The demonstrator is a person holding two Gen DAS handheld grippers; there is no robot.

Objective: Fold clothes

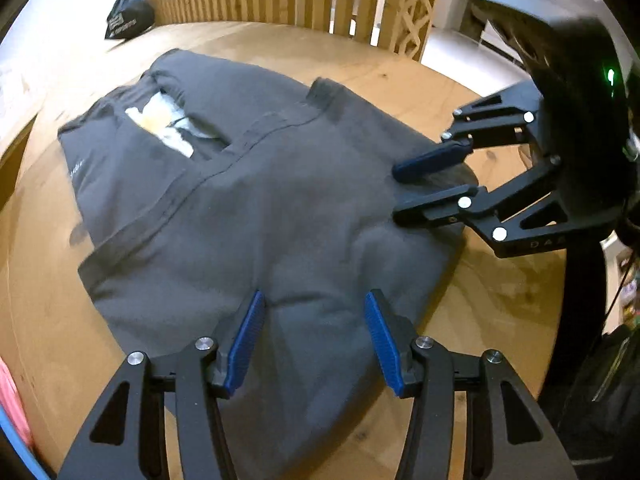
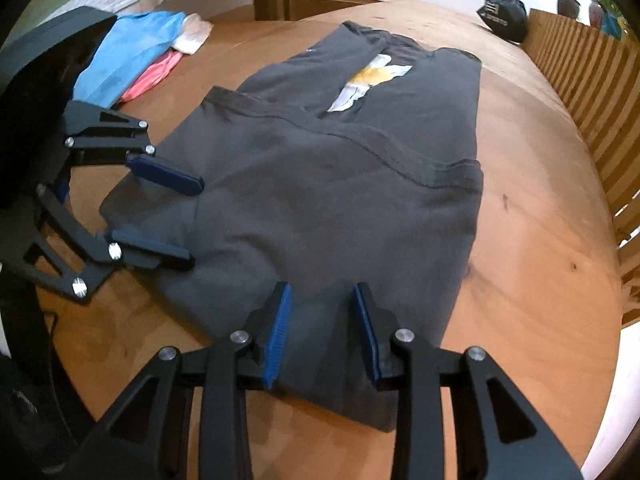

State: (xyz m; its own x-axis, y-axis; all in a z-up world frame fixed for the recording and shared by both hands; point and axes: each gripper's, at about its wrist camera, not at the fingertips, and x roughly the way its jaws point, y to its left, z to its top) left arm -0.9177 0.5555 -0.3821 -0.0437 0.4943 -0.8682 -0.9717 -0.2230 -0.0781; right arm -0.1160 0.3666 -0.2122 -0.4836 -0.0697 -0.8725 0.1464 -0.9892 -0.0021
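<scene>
Dark grey shirt (image 1: 248, 200) lies flat on the round wooden table (image 1: 400, 80), partly folded: the lower part is doubled up over the body, its stitched hem running across the middle as a ridge. A white and yellow print (image 2: 370, 80) shows in the gap beyond that hem. The collar end points away from me in the right wrist view.

My left gripper (image 1: 316, 320) sits at the near edge of the shirt, blue pads wide apart, grey cloth visible between them. I see nothing pinched; the jaws stand spread over the fabric. Whether the tips touch the cloth I cannot tell.

My right gripper (image 2: 322, 316) is likewise at the shirt's near edge, pads parted, a soft fold of grey between them but not clamped. In the left wrist view it reaches in from the right, its two fingers separated, over the shirt's corner.

The two grippers are near one another, on adjoining sides of the same end of the garment.

Outward: a blue garment (image 2: 128, 56) on top of a pink one (image 2: 156, 76) at the table's far left, with something white (image 2: 194, 36) beside them. A black bag (image 2: 504, 14) rests near the far edge. A slatted wooden railing (image 2: 580, 72) curves along the table's right side.
</scene>
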